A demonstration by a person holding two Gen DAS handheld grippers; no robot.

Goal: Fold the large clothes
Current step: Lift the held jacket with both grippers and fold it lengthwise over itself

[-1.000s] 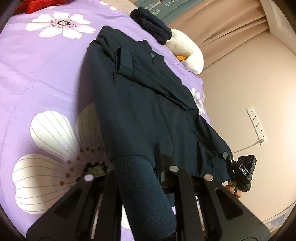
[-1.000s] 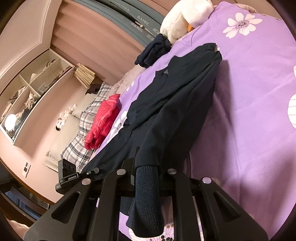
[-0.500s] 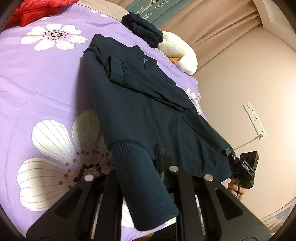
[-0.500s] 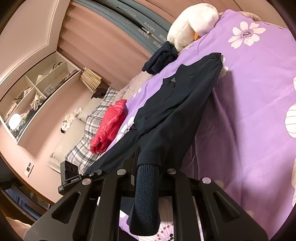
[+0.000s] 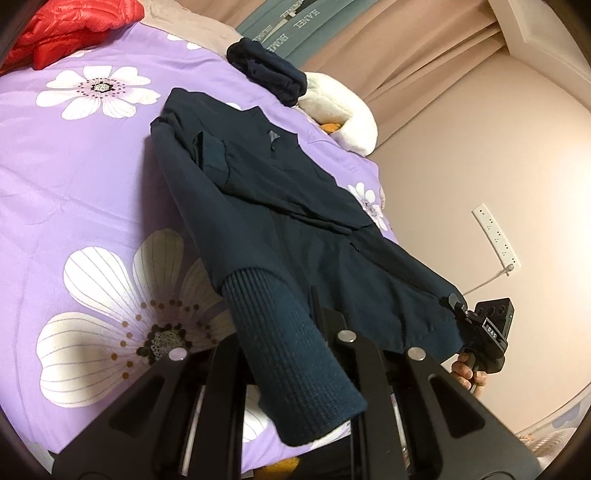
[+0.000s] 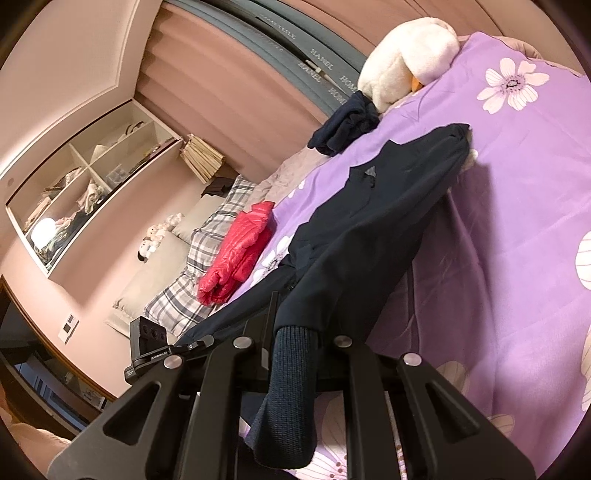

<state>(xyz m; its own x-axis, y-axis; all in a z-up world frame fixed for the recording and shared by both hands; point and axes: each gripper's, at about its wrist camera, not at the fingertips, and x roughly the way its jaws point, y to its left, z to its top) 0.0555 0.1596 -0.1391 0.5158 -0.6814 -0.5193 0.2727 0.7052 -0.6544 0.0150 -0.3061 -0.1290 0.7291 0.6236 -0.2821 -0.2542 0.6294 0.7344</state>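
Observation:
A dark navy jacket (image 5: 280,206) (image 6: 369,221) lies lengthwise on the purple flowered bedspread (image 5: 74,166) (image 6: 517,203), collar at the far end, one sleeve folded across its chest. Its near hem is held up off the bed, stretched between both grippers. My left gripper (image 5: 295,332) is shut on the ribbed hem at one corner, and the knit hangs down between its fingers. My right gripper (image 6: 295,343) is shut on the ribbed hem at the other corner. A hand holds the right gripper (image 5: 480,328) at the left wrist view's right edge; the left gripper (image 6: 155,354) shows low left in the right wrist view.
A red puffy jacket (image 5: 66,33) (image 6: 236,254), a folded dark garment (image 5: 269,74) (image 6: 347,125) and a white plush toy (image 5: 343,107) (image 6: 406,62) lie at the far end of the bed. Plaid pillows (image 6: 192,288) sit beyond. A wall with a socket strip (image 5: 496,236) runs alongside.
Both grippers have risen with the hem still in their grip. The lower part of the jacket hangs higher off the bedspread, and more of its far end shows.

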